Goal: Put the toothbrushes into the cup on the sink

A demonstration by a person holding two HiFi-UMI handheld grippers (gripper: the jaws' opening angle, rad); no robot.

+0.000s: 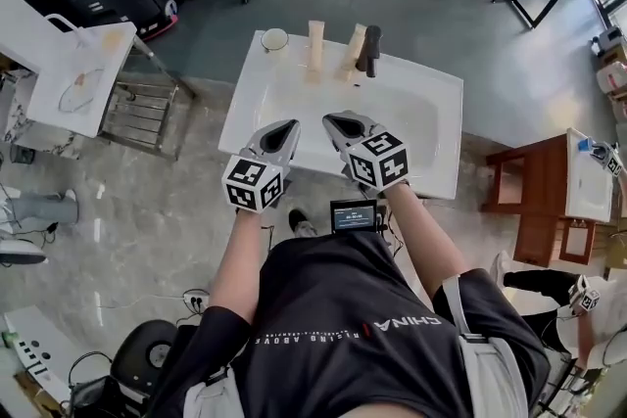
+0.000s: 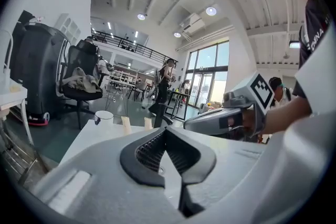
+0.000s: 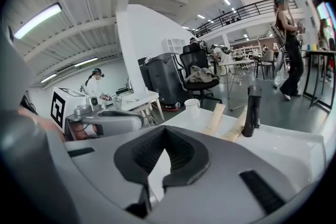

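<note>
L gripper (image 1: 281, 131) & R gripper (image 1: 342, 124) shut (empty) over sink (image 1: 423, 122).

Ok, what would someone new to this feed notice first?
The left hand-held gripper and right hand-held gripper, both shut and empty, side by side over the white sink. Then the back rim: a white cup at the left corner, two beige toothbrushes lying beside a dark faucet.

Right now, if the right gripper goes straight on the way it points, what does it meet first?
Likely the white cup on the back rim of the sink. The right gripper aims roughly at it, with nothing visible between. The nearer toothbrush lies just right of that line. Depth is unclear.
</note>
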